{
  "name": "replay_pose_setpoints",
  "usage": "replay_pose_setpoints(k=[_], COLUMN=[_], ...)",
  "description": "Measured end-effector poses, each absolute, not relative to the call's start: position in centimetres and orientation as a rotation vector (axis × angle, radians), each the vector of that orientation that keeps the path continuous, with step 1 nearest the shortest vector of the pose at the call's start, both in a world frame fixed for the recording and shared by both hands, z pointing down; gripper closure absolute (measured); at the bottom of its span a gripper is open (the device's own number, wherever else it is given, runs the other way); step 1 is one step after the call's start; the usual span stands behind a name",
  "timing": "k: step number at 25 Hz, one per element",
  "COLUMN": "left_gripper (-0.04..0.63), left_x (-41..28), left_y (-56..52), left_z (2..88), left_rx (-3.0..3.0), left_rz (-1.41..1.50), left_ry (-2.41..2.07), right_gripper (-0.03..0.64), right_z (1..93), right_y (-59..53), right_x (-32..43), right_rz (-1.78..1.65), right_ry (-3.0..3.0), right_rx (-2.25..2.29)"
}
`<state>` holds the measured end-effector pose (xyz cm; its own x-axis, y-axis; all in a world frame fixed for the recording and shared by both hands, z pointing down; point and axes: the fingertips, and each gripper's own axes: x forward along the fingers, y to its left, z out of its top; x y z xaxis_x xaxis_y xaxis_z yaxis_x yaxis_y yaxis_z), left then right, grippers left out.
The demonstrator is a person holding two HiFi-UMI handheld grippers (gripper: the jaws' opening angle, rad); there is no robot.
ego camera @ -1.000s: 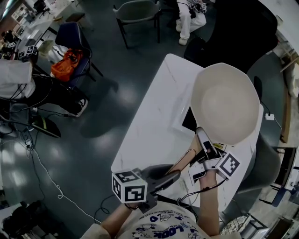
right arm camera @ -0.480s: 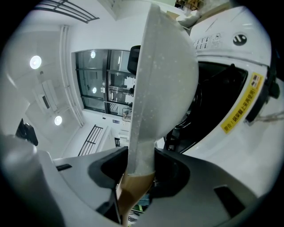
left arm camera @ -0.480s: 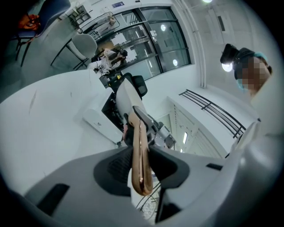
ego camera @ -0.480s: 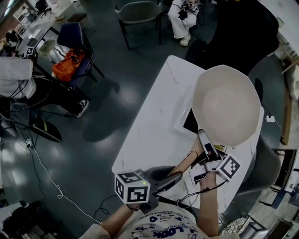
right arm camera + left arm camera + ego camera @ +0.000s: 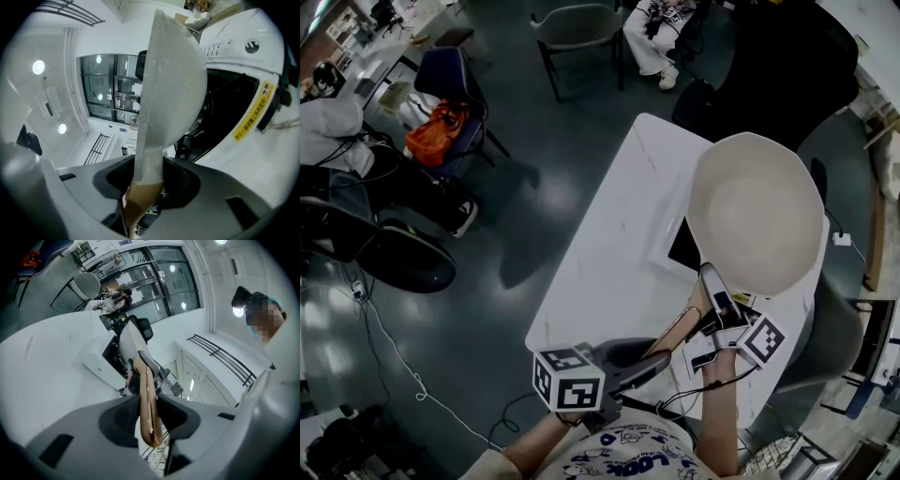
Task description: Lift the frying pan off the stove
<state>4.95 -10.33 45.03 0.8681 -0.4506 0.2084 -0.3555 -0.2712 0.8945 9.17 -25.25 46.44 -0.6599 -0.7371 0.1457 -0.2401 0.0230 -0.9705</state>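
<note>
Above the stove (image 5: 678, 246), at the right end of the white counter (image 5: 600, 253), the frying pan (image 5: 757, 216) hangs almost where it hung 1 second ago. In the head view it has slid only a touch toward us, and the 2 grippers have shifted with it by as little. The room has changed more than the pan has: a seated person (image 5: 652, 28) at the top edge has come further into view.

Neither grip has changed. The left gripper (image 5: 149, 418) has its jaws closed on the copper-coloured end of the handle (image 5: 147, 394). The right gripper (image 5: 145, 187) has its jaws clamped further up, where the grey neck meets the brown grip.

We judge that the lift itself is as good as done and that the pan is now simply being held steady in the air. In the right gripper view its rounded underside appears to stand clear of the stove's black glass top.

The pan is cream inside, round, deep-walled and empty. Its underside is speckled grey, and its handle is long and thin. From the head view it hides most of the stove, leaving only 1 black corner and a white edge showing.
</note>
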Motion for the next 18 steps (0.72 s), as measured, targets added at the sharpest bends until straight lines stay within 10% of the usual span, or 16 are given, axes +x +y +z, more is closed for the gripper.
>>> replay_pose_setpoints(k=[18], left_gripper=[0.471], left_x=[5.0], left_y=[-8.8], left_z=[42.1], left_rx=[1.953], left_rz=[-0.122], left_ry=[-0.569], right_gripper=[0.448], right_z=[41.9], right_y=[-23.9], right_x=[9.1], right_rz=[-1.58], right_ry=[2.003], right_rx=[-0.974])
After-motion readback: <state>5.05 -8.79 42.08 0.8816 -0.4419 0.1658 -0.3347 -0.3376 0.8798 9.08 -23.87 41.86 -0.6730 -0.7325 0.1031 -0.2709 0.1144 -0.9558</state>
